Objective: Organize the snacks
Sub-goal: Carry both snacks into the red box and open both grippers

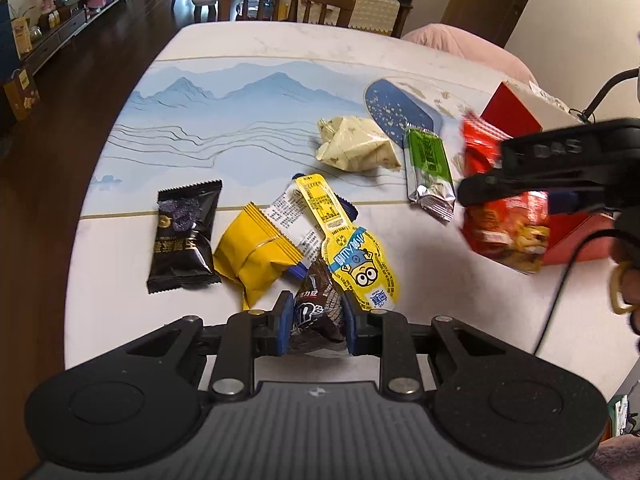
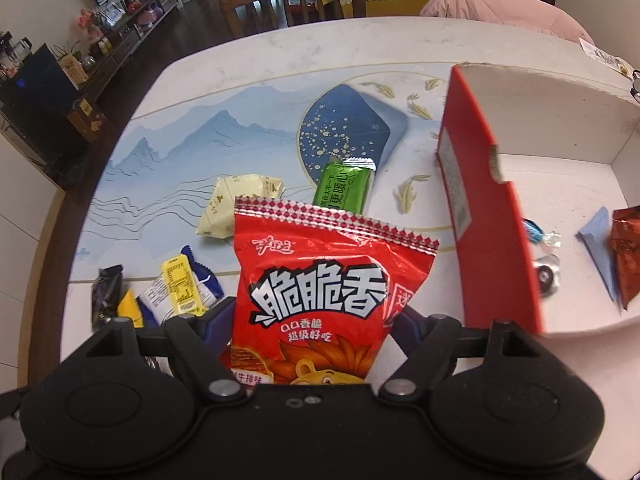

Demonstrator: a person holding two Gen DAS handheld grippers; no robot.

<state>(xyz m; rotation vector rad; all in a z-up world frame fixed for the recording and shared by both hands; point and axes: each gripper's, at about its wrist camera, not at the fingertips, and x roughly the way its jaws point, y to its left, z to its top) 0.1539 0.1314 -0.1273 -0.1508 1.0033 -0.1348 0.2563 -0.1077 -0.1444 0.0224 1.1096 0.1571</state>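
The right tongs [image 2: 312, 320] are clamped on a red snack bag [image 2: 320, 292], gripping its lower half so the sealed top stands up and away from the camera. From the left wrist view the same bag hangs clear of the surface [image 1: 240, 52], close beside the red box [image 2: 480, 216]. That box sits open at the right side, white inside, with a few wrapped sweets and a brownish-red packet already on its floor, so it reads as the collecting place and the bag is probably bound for it.

The left tongs [image 1: 316, 320] are closed on a dark brown chocolate pouch [image 1: 316, 308], pinched at its near end while it rests at the near edge of the pile. A yellow cartoon pouch [image 1: 352, 256] overlaps it, so lifting may drag that one along.

Waiting loose on the surface are a black packet [image 1: 184, 236], a yellow packet [image 1: 256, 260], a cream wrapped snack [image 1: 356, 144] and a green bar [image 1: 428, 168], spread flat and mostly separate, which leaves each open to a grasp from above
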